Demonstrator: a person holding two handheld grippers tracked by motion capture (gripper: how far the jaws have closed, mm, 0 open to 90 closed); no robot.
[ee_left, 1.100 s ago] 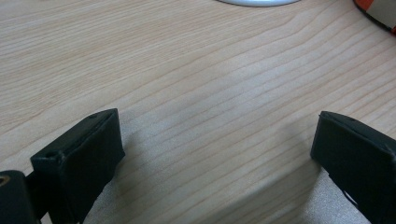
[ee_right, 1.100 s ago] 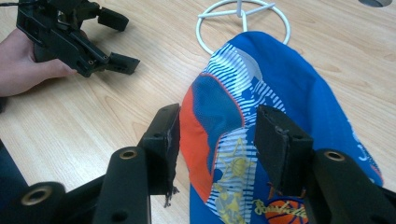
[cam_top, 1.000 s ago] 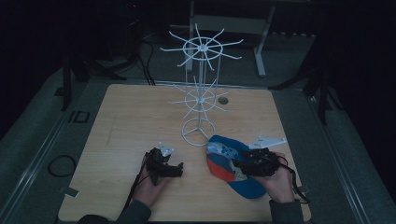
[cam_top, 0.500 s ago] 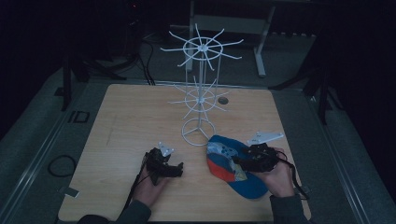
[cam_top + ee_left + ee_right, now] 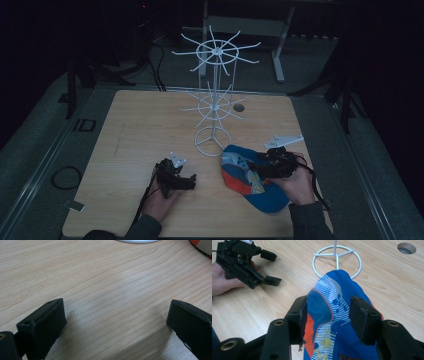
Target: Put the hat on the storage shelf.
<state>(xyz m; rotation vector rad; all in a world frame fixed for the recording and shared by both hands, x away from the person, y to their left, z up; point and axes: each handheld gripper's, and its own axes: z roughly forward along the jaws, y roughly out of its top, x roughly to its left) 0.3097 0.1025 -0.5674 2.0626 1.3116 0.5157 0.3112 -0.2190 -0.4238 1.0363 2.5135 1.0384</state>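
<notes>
A blue, orange and white cap (image 5: 248,186) lies on the wooden table (image 5: 140,125) at the front right, its tip over the base ring of a white wire stand (image 5: 215,100). My right gripper (image 5: 257,162) is on top of it. In the right gripper view the cap (image 5: 332,297) rises as a ridge between the two jaws, and the right gripper (image 5: 328,308) is shut on it. My left gripper (image 5: 189,181) rests in a hand at the front left, open. In the left gripper view the left gripper (image 5: 115,312) has bare wood between its jaws.
The stand has two tiers of spokes, and its base ring (image 5: 337,262) sits just beyond the cap. A round hole (image 5: 239,107) is in the table behind the stand. The left gripper (image 5: 271,267) shows off to the left in the right gripper view. Dark floor and cables surround the table.
My right gripper has shifted a little toward the stand and away from the front edge, over the cap. The left gripper and the cap have stayed in place.
</notes>
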